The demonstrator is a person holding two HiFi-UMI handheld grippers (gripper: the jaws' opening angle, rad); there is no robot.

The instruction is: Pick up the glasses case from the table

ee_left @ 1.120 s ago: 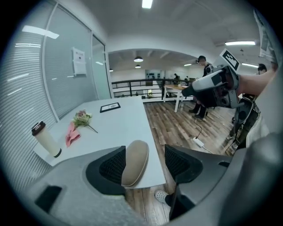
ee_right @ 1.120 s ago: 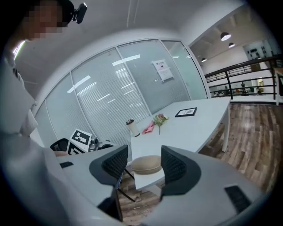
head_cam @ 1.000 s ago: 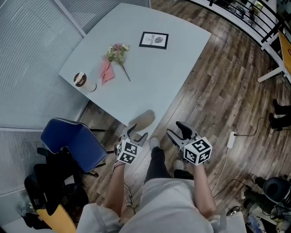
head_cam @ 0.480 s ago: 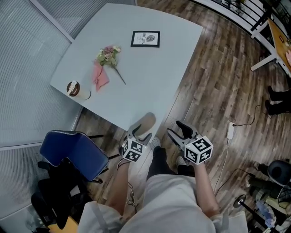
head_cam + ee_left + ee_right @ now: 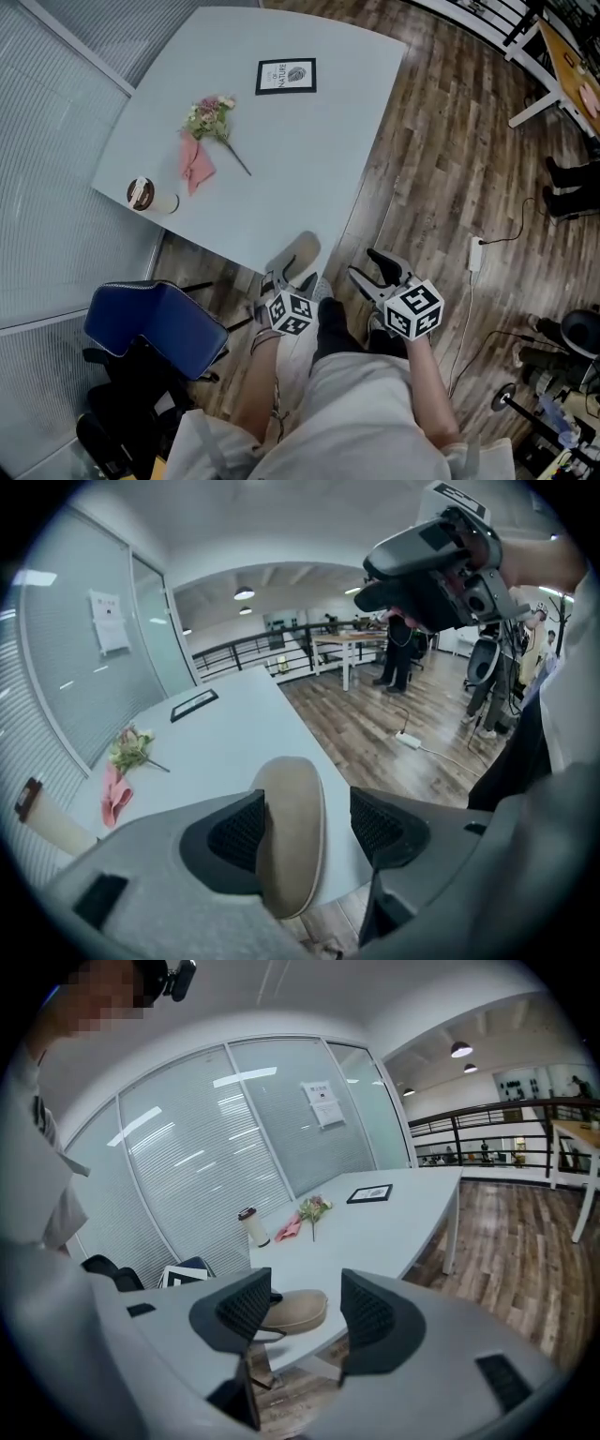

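Note:
A tan oval glasses case point(image 5: 296, 255) lies at the near corner of the pale grey table point(image 5: 309, 159), partly over its edge. My left gripper point(image 5: 287, 279) is open and straddles the near end of the case point(image 5: 291, 832). The left pad point(image 5: 239, 832) sits close against the case's side and a gap shows at the right pad. My right gripper point(image 5: 368, 266) hangs open and empty over the floor, right of the case. In the right gripper view it point(image 5: 298, 1312) points towards the case point(image 5: 295, 1312) from a distance.
Farther along the table are a framed picture point(image 5: 286, 75), a small flower bunch point(image 5: 211, 117) on a pink napkin point(image 5: 195, 161) and a lidded paper cup point(image 5: 145, 195). A blue chair point(image 5: 155, 323) stands left of me. A power strip point(image 5: 474, 255) lies on the wood floor.
My left gripper has sunk and rolled a little, closing in over the case's near end. The right gripper has hardly moved. The head view has shifted slightly.

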